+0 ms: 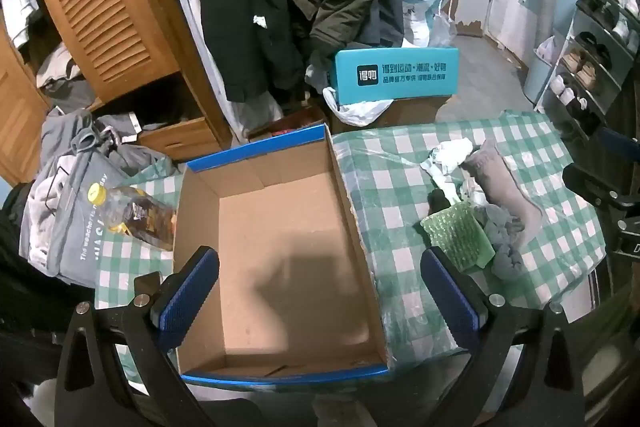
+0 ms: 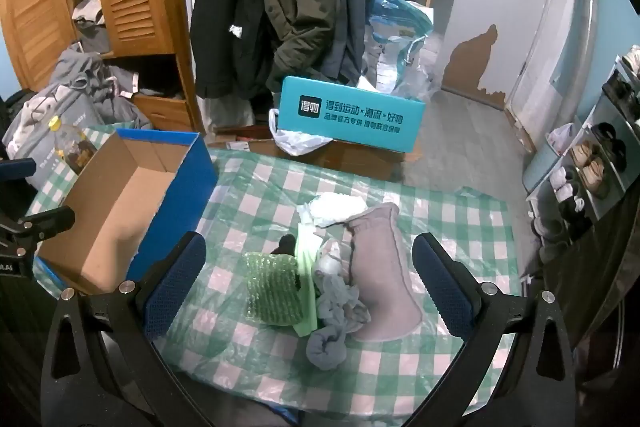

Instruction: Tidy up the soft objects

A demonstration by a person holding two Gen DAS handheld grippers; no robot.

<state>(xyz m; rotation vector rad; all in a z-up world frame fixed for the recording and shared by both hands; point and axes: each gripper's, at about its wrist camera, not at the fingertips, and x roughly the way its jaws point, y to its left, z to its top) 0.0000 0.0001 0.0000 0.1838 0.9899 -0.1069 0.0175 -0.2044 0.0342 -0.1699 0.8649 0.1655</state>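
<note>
1. Jaws of my left gripper [image 1: 320, 291] stand wide apart and hold nothing, above an open cardboard box [image 1: 280, 227] with blue outer walls.
2. My right gripper [image 2: 308, 283] is spread just as wide, also holding nothing, tilted down over a pile of soft things.
3. The pile lies on a green-and-white checked tablecloth [image 2: 248, 203], to the right of the box and apart from it.
4. In the pile: a grey sock [image 2: 380, 279], a crumpled blue-grey cloth [image 2: 336, 311], green bubble wrap [image 2: 272, 291], and a white crumpled cloth [image 2: 340, 207].
5. A plastic bottle [image 1: 132, 211] with a yellow cap lies left of the box.
</note>
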